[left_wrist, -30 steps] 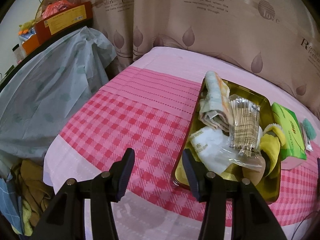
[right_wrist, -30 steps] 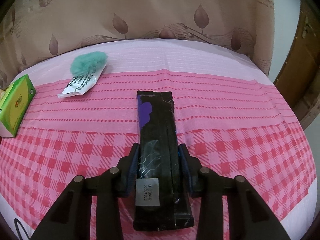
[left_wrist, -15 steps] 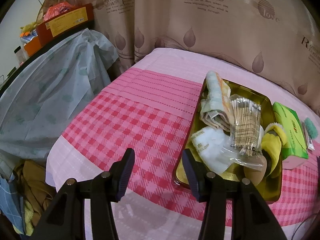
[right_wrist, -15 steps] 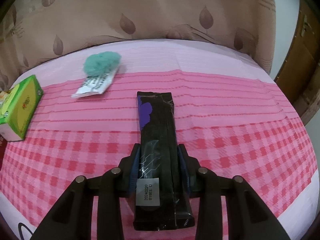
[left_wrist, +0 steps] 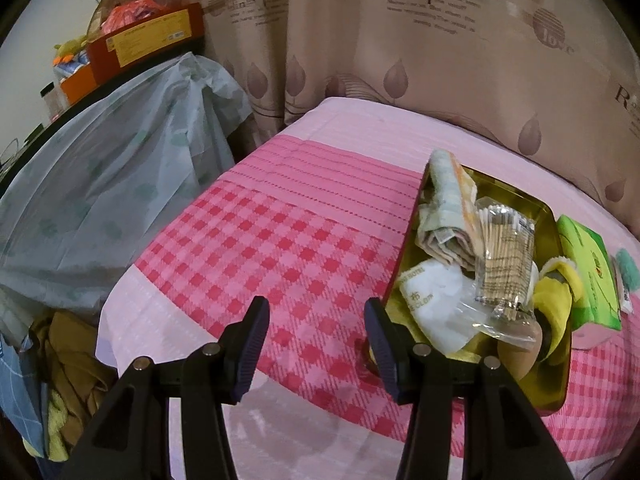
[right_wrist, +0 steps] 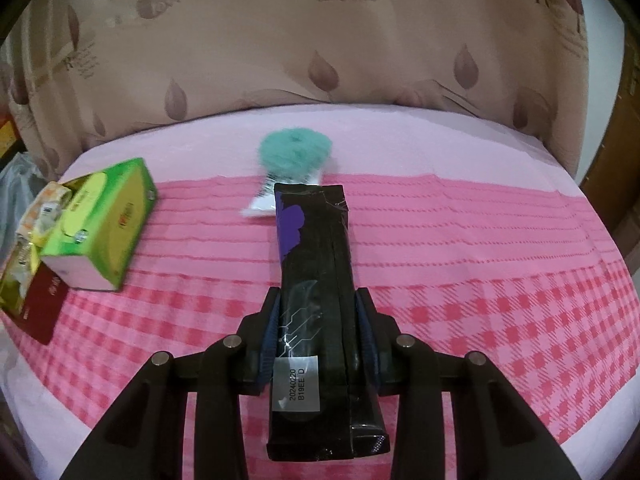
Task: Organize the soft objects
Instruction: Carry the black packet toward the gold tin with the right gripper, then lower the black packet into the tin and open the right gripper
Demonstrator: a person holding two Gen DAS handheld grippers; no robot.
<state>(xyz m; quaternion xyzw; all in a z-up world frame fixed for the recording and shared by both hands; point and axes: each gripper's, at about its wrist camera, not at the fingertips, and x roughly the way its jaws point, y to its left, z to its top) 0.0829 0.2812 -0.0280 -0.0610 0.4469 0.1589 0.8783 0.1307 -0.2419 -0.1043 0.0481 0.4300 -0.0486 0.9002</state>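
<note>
The left gripper (left_wrist: 316, 344) is hanging empty, jaws spread, angled down beside the gold metal tray (left_wrist: 547, 216) of soft goods. The right gripper (right_wrist: 316, 336) is clamping a long black plastic-wrapped pack (right_wrist: 316, 264) above the pink checked bedcover (right_wrist: 480, 264), also tilted downward. Gripped near one end (most length overhanging), the pack could be sagging, slipping, or knocking the green tissue box (right_wrist: 108, 232).

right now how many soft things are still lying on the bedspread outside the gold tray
2: the green tissue pack beside the gold tray, and the teal puff packet further right. The black pack is in the right gripper. More may be hidden.
</note>
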